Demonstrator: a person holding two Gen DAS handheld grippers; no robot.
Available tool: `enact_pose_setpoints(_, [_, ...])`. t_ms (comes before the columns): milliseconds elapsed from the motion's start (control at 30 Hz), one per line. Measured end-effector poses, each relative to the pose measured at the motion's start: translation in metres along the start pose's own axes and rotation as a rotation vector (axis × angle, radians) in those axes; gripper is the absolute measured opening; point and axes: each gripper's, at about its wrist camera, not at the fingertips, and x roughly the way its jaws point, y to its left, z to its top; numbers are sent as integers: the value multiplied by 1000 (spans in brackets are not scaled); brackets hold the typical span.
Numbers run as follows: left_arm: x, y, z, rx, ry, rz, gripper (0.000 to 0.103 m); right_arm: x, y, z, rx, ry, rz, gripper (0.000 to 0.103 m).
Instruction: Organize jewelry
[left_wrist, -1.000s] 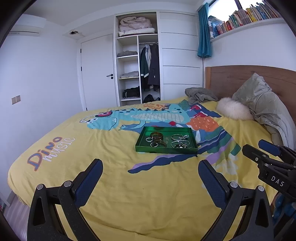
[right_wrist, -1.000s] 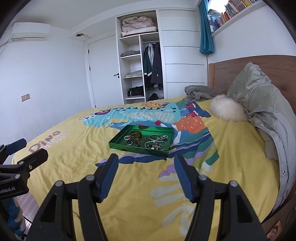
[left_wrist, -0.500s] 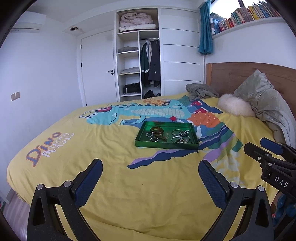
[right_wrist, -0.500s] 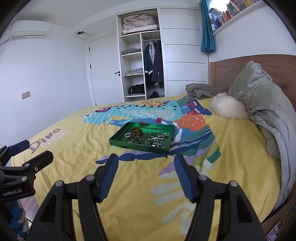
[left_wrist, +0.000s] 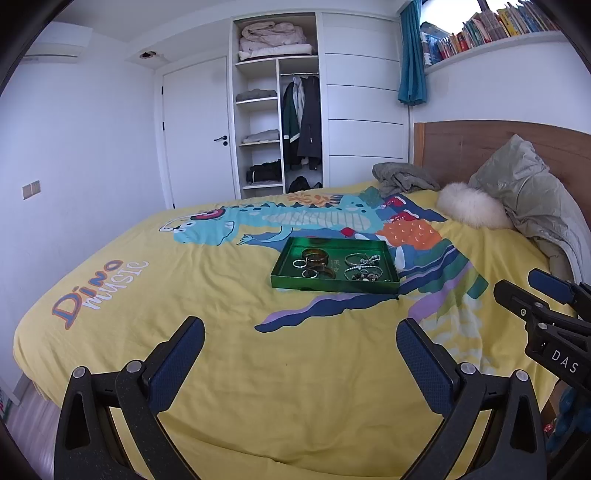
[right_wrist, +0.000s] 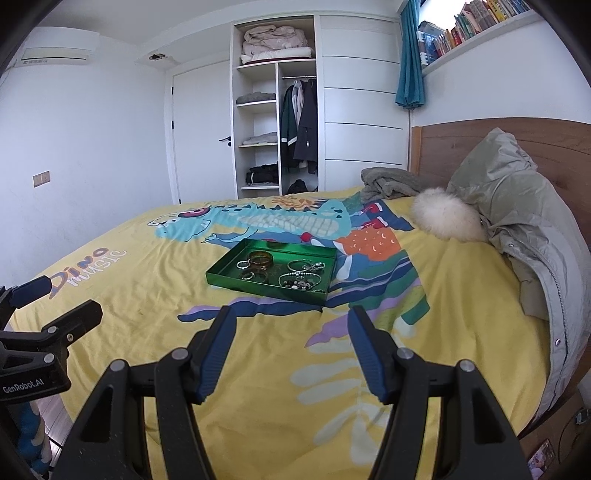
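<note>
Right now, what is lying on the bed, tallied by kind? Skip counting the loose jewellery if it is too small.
green tray: 1
fluffy white cushion: 1
crumpled grey cloth: 1
grey-green jacket: 1
Total: 4
The jewellery inside the tray is too small to count piece by piece.
</note>
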Motion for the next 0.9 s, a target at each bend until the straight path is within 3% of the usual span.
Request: enact_pose_setpoints(900, [-3,-1,-1,-4,-11,14,102,0,-7,-5,11,13,-8,61])
